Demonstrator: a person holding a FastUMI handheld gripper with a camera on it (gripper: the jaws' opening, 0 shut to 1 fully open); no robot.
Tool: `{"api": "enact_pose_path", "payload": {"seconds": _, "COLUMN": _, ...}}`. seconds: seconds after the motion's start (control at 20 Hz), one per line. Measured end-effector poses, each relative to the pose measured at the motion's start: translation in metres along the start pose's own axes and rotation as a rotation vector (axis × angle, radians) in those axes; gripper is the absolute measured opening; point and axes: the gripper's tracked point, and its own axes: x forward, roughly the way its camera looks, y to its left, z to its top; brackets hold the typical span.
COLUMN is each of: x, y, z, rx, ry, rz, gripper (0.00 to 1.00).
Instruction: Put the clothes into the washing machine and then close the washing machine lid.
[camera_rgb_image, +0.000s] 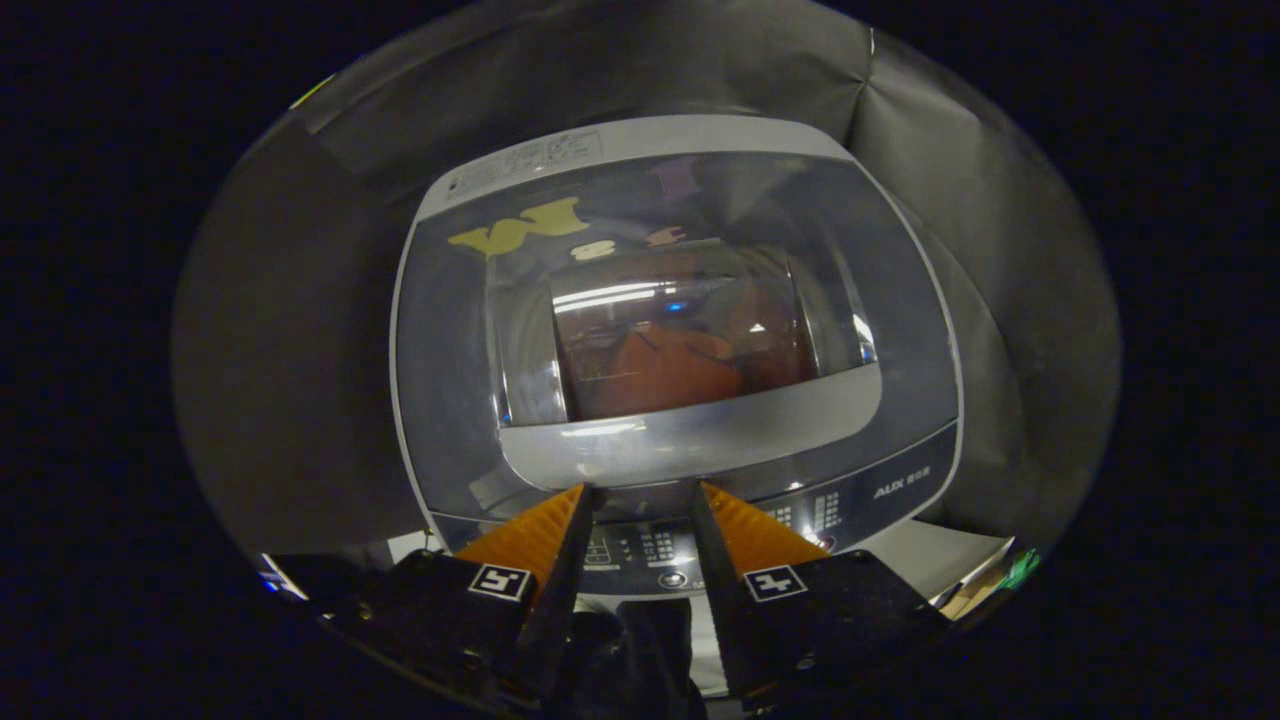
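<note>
The gripper (640, 490) is seen nearest, with its two fingers (545, 535) spread apart and nothing held between them; the jaws stand released, with a clear gap through which the machine's front edge is seen. The fingertips are placed just at the near edge of the washing machine (920, 400), over its control panel (870, 495), a dark strip with small buttons and markings running along the front.

Just beyond the fingertips, the lid (690, 440) is seen lying flat and closed on top of the machine. Its near part is a pale grey band, and behind that a glass window (680, 330) is set into it. Through the window, orange clothes (665, 375) are seen inside the drum, below the glass. Reflections of lights are laid across the window, so the shape of the clothes cannot be made out exactly.

Further back, a pale rear strip of the machine's top bears a label (530, 160). Behind and to both sides, the dark cloth wall (300, 330) of the booth is seen.
</note>
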Motion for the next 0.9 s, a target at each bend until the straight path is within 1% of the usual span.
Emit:
{"api": "enact_pose_path", "payload": {"seconds": 0.4, "x": -0.030, "y": 0.002, "z": -0.024, "rx": 0.013, "ry": -0.030, "rz": -0.050, "gripper": 0.64}}
{"api": "enact_pose_path", "payload": {"seconds": 0.55, "x": -0.042, "y": 0.008, "z": -0.042, "rx": 0.014, "ry": -0.057, "rz": -0.069, "gripper": 0.65}}
{"api": "enact_pose_path", "payload": {"seconds": 0.8, "x": -0.074, "y": 0.026, "z": -0.071, "rx": 0.052, "ry": -0.125, "rz": -0.060, "gripper": 0.65}}
{"api": "enact_pose_path", "payload": {"seconds": 0.9, "x": -0.087, "y": 0.032, "z": -0.090, "rx": 0.069, "ry": -0.159, "rz": -0.063, "gripper": 0.65}}
